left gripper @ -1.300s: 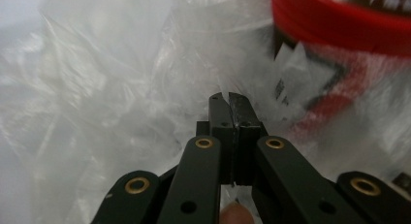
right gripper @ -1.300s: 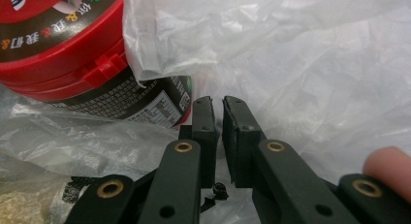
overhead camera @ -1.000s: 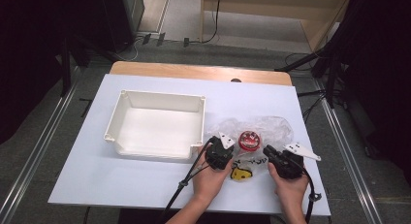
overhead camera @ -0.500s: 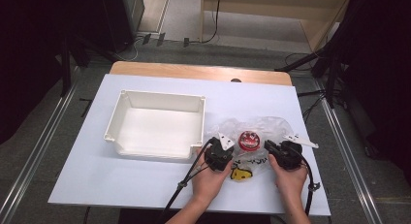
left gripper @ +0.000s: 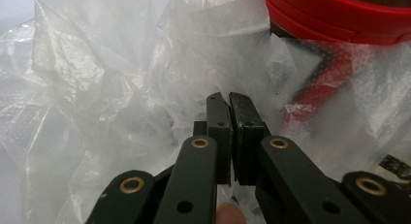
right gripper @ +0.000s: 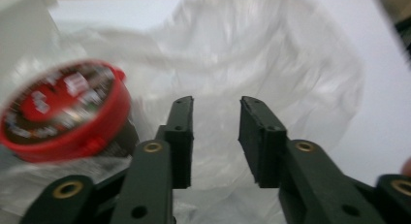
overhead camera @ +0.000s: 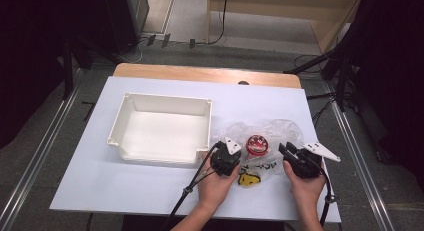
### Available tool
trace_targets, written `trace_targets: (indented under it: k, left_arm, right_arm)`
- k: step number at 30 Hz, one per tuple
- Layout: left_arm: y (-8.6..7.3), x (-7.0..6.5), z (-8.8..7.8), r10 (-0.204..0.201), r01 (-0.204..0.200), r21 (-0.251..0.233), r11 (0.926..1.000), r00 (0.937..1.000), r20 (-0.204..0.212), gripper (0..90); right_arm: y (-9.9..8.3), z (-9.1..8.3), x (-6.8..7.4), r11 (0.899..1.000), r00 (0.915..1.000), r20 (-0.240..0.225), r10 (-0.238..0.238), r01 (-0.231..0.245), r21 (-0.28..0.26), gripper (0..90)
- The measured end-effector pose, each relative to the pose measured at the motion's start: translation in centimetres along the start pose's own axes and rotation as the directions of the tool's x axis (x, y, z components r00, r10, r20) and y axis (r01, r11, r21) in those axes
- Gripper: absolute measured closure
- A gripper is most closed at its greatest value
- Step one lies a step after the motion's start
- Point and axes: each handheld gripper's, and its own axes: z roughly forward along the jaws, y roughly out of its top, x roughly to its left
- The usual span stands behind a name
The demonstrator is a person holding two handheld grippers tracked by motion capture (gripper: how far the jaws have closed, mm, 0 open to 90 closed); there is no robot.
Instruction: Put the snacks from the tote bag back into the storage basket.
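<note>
Bag pinned on one side only — watch the red tin.

Your left claw [left gripper: 229, 100] has its jaws pressed together on a fold of the clear plastic bag [overhead camera: 270, 136], so that edge is held. Your right claw [right gripper: 215, 136] has just been opening; its jaws now stand apart with film behind them but nothing pressed between — that side of the bag is free. If you lift or pull now, I'd expect the thin film to slide or tear at the left pinch, and the red tin [overhead camera: 256, 145] could roll out toward the white tray [overhead camera: 207, 128]. The tin lies between your two claws on the tabletop [overhead camera: 150, 191], in the crumpled bag — just ahead and right of the left claw, ahead and left of the right.
</note>
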Motion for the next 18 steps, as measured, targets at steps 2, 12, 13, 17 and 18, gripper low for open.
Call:
trace_targets:
  k: [2, 12, 13, 17, 18]
  left_arm:
    - [0.0, 0.0, 0.0, 0.002, -0.002, -0.006, 1.0000, 1.0000, -0.001, 89.1]
    - [0.0, -0.1, 0.0, 0.005, -0.005, -0.004, 1.0000, 1.0000, -0.006, 90.0]
    - [0.0, -0.1, 0.0, 0.006, -0.006, -0.004, 1.0000, 0.9999, -0.008, 90.0]
    - [0.0, -0.1, 0.0, 0.012, -0.012, -0.004, 0.9999, 0.9999, -0.005, 90.0]
    - [0.0, -0.2, 0.1, 0.011, -0.011, -0.006, 0.9999, 0.9999, -0.004, 90.0]
  right_arm:
    - [0.5, -1.3, 0.4, 0.997, 0.9999, -0.003, -0.011, 0.011, -0.071, 59.7]
    - [1.9, -2.3, 3.4, 0.993, 0.9837, -0.171, -0.056, 0.038, -0.109, 45.7]
    - [1.9, -1.9, 3.7, 0.995, 0.9812, -0.185, -0.055, 0.040, -0.087, 45.1]
    - [1.7, -0.8, 4.6, 0.997, 0.9789, -0.192, -0.068, 0.062, -0.039, 34.6]
    - [1.6, -0.3, 4.9, 0.998, 0.9800, -0.187, -0.067, 0.064, -0.021, 29.8]
